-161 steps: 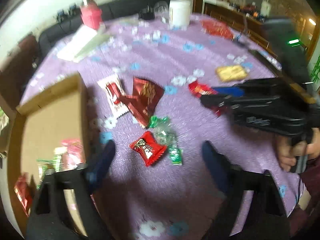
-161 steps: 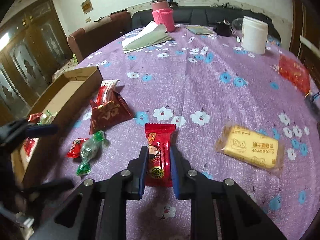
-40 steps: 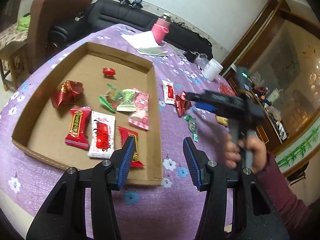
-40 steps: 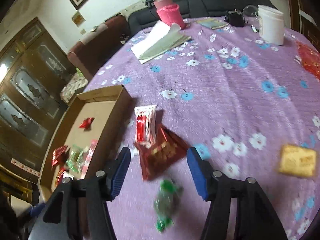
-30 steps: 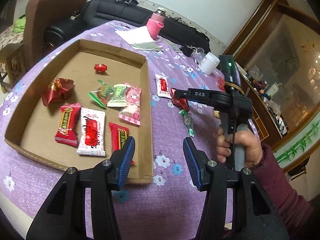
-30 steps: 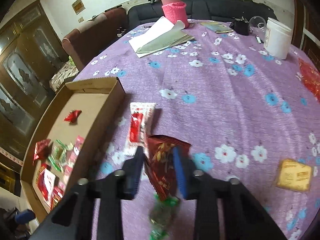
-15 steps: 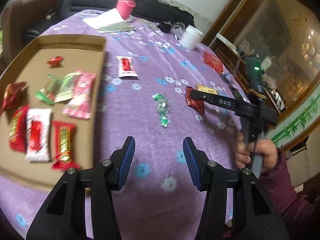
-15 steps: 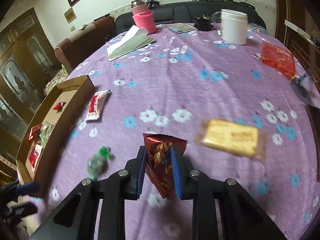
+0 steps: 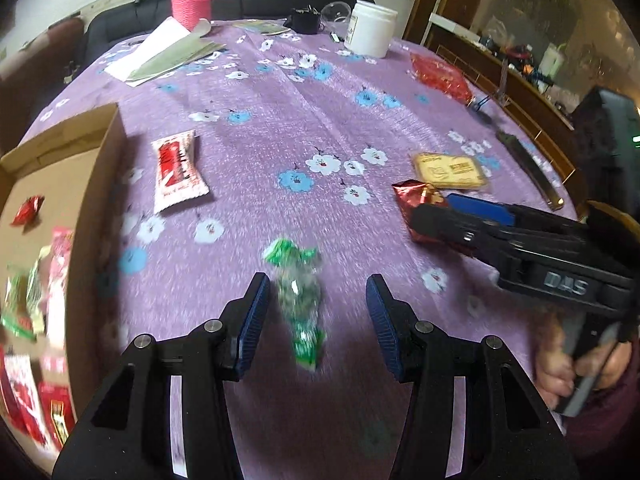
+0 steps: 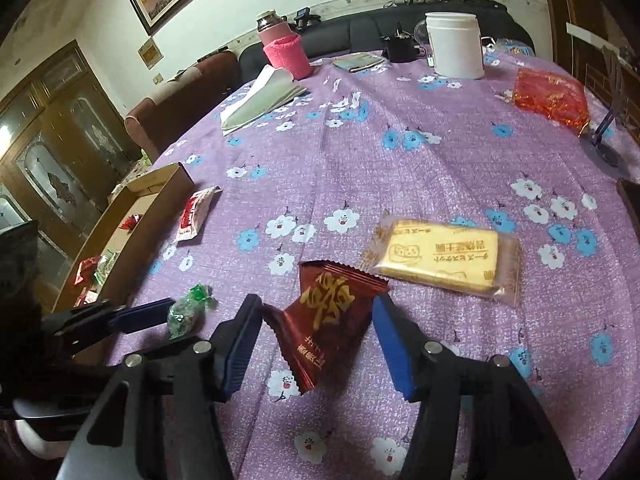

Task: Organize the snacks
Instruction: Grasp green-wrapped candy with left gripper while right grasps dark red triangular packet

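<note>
My left gripper (image 9: 316, 316) is open, its fingers either side of a green wrapped candy (image 9: 298, 292) lying on the purple cloth. My right gripper (image 10: 318, 338) is open around a dark red snack packet (image 10: 326, 318) that lies on the cloth beside a yellow biscuit pack (image 10: 442, 258). The packet (image 9: 418, 198) also shows in the left wrist view, next to my right gripper (image 9: 452, 216). A cardboard box (image 9: 96, 216) at the left holds several snacks. A white-and-red packet (image 9: 178, 174) lies near the box.
A white jar (image 10: 456, 46), a pink-sleeved flask (image 10: 280, 50), papers (image 10: 260, 100) and a red foil bag (image 10: 550, 96) stand toward the table's far side. A dark stand (image 10: 604, 144) sits at the right edge.
My right gripper has opened and the dark red packet now lies on the cloth. My left gripper has moved from the box over to the green candy.
</note>
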### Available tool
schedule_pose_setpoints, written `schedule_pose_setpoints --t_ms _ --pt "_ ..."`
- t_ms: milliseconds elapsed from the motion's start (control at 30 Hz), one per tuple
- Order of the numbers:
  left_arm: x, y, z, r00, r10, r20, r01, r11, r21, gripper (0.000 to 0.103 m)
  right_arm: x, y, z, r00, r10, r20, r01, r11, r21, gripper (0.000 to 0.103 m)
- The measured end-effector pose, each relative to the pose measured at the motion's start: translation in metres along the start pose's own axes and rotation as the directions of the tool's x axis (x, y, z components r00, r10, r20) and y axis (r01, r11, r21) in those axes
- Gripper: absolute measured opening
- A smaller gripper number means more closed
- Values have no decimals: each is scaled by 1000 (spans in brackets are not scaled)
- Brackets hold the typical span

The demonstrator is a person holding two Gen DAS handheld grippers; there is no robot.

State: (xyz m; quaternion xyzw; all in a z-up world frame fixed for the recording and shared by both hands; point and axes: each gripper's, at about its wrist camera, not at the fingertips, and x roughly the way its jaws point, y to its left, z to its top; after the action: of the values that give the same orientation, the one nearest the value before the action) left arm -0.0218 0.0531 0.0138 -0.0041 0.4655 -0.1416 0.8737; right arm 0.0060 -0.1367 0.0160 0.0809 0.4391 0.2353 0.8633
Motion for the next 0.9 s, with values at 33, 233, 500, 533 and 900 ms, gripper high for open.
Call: schedule_pose_setpoints --t_ms 33,233,500,533,900 --pt "2 -3 1 1000 16 5 -16 1000 17 49 0 0 0 1000 3 0 -3 1000 1 61" --pt "4 -7 0 998 62 28 -64 997 45 20 7 12 -2 1000 -24 -3 23 998 -60 61" --pt "-21 19 -12 997 -27 70 32 997 -72 20 5 20 -7 996 -83 23 85 991 -99 37" --pt "-27 23 -15 996 -43 82 50 995 -88 20 2 19 -6 996 -82 32 85 992 -92 37" --pt "-105 70 -40 975 -51 216 99 971 -217 21 -19 44 -10 996 -46 72 54 992 -111 37"
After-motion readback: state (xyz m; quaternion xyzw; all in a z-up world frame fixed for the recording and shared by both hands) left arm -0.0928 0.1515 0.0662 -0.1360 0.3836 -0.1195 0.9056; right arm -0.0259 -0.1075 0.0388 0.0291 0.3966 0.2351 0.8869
